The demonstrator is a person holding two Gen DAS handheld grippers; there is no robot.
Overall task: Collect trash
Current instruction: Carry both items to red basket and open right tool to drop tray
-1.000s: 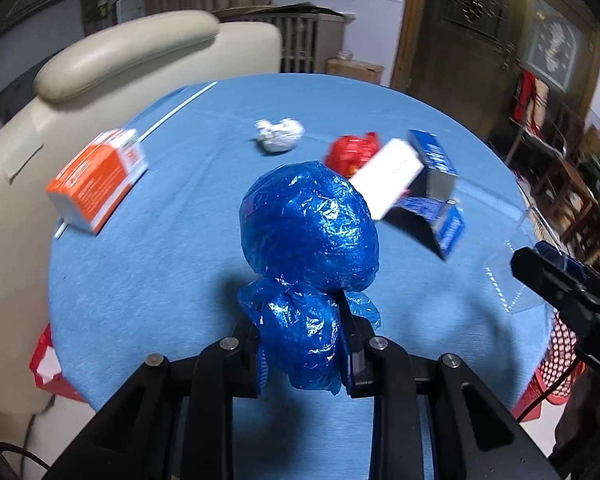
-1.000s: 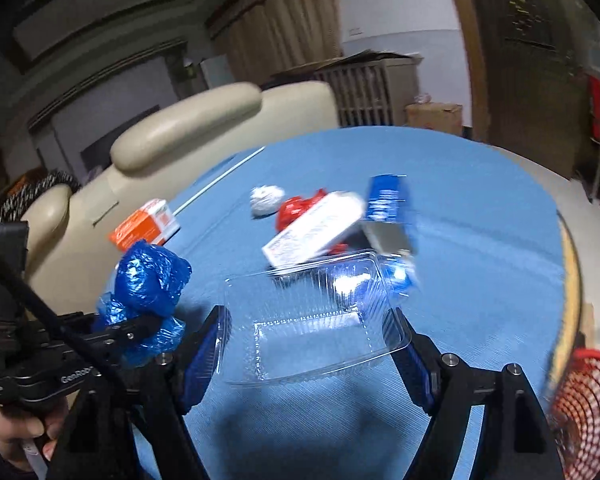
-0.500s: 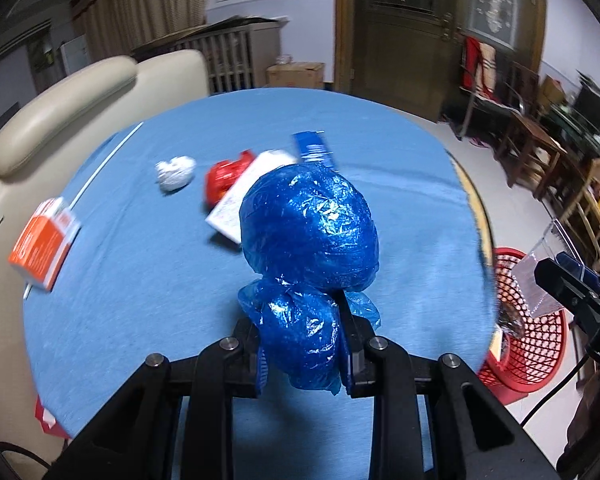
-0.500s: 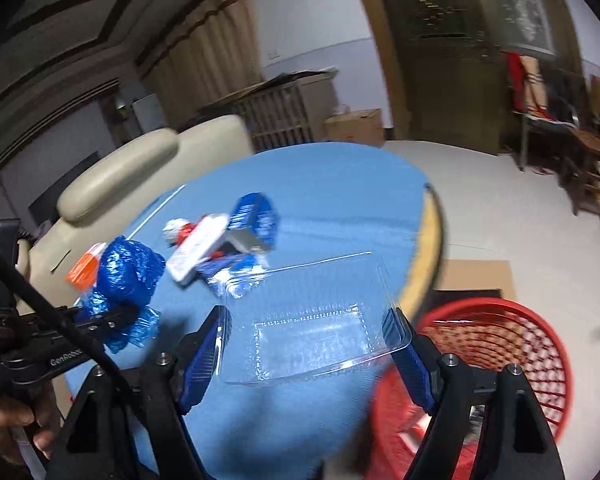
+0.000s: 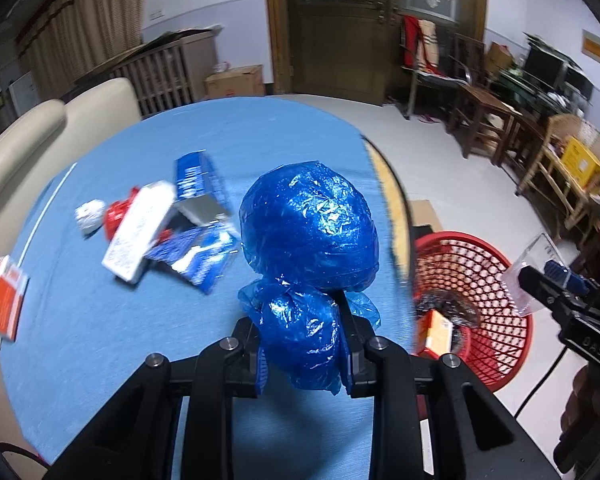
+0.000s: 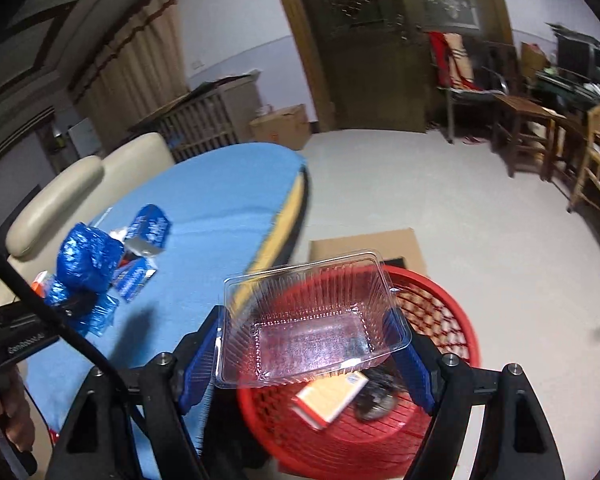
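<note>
My left gripper (image 5: 302, 336) is shut on a knotted blue plastic bag (image 5: 310, 228) and holds it above the blue round table (image 5: 100, 320) near its right edge. It also shows in the right wrist view (image 6: 86, 258). My right gripper (image 6: 308, 344) is shut on a clear plastic tray (image 6: 312, 320) and holds it above the red mesh basket (image 6: 432, 312) on the floor. The basket (image 5: 492, 280) holds a yellow box (image 6: 332, 394) and a dark wad (image 6: 376, 396). The right gripper with the tray also shows in the left wrist view (image 5: 540, 280).
On the table lie a white carton (image 5: 138, 232), blue boxes (image 5: 196, 176), a red wrapper (image 5: 114, 216), a white crumpled ball (image 5: 90, 214) and an orange box (image 5: 0, 304). A beige sofa (image 5: 28, 136) stands behind. Flat cardboard (image 6: 364, 244) lies by the basket. Wooden chairs (image 5: 484, 120) stand at right.
Both grippers have swung right, off the table's middle toward its edge. The right one with the tray now hangs over the red basket; the left one with the bag nears the table edge.
</note>
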